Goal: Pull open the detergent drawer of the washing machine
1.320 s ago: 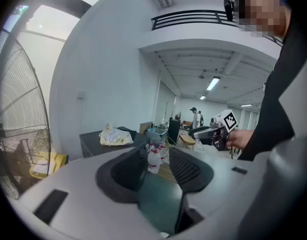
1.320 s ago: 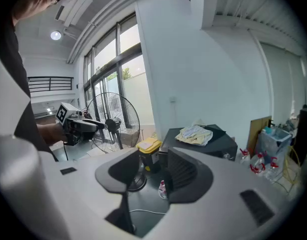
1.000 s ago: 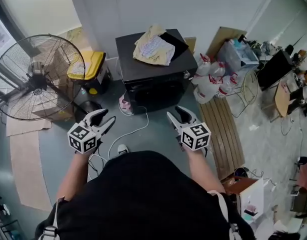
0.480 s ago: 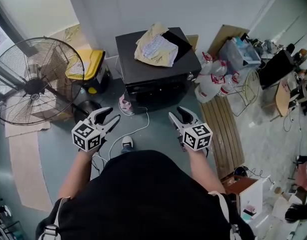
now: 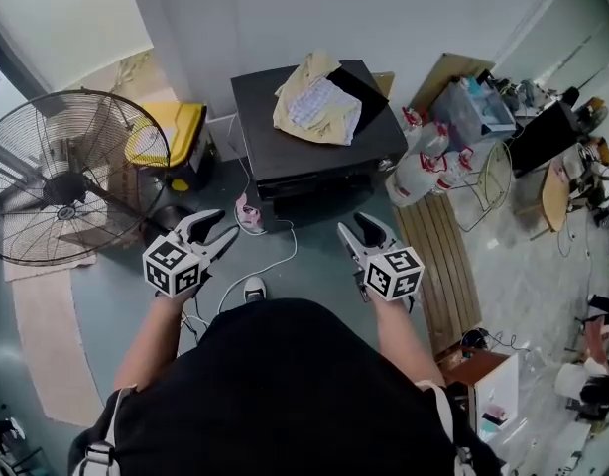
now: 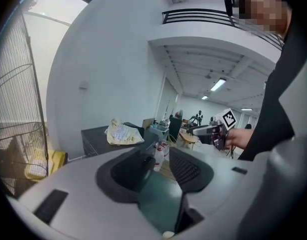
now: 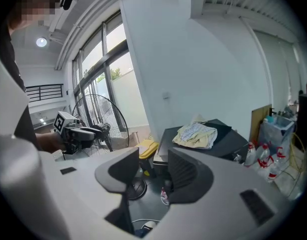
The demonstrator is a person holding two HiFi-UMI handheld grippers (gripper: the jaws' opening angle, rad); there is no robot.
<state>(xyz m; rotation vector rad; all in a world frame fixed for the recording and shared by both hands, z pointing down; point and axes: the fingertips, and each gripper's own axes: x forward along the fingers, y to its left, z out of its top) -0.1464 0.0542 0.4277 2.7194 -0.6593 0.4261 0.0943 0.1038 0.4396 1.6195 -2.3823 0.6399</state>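
A black washing machine (image 5: 314,137) stands against the white wall, with a yellow and white cloth (image 5: 317,102) piled on its lid. Its front face (image 5: 309,184) is in shadow, and I cannot make out the detergent drawer. My left gripper (image 5: 210,230) hovers over the floor short of the machine's left corner, open and empty. Short of the right corner, my right gripper (image 5: 352,228) is also open and empty. The left gripper view looks past its parted jaws (image 6: 156,166) at the machine (image 6: 101,136). The right gripper view shows the machine (image 7: 213,141) beyond that gripper (image 7: 152,171).
A big standing fan (image 5: 61,177) is at the left, with a yellow-lidded box (image 5: 171,132) behind it. Several plastic bottles (image 5: 424,162) and a wooden slat board (image 5: 443,256) lie right of the machine. A white cable (image 5: 260,266) runs across the floor by my shoe (image 5: 253,288).
Both grippers have shifted slightly and stayed open. The head view has moved a little, so the machine now sits slightly further right in the picture.
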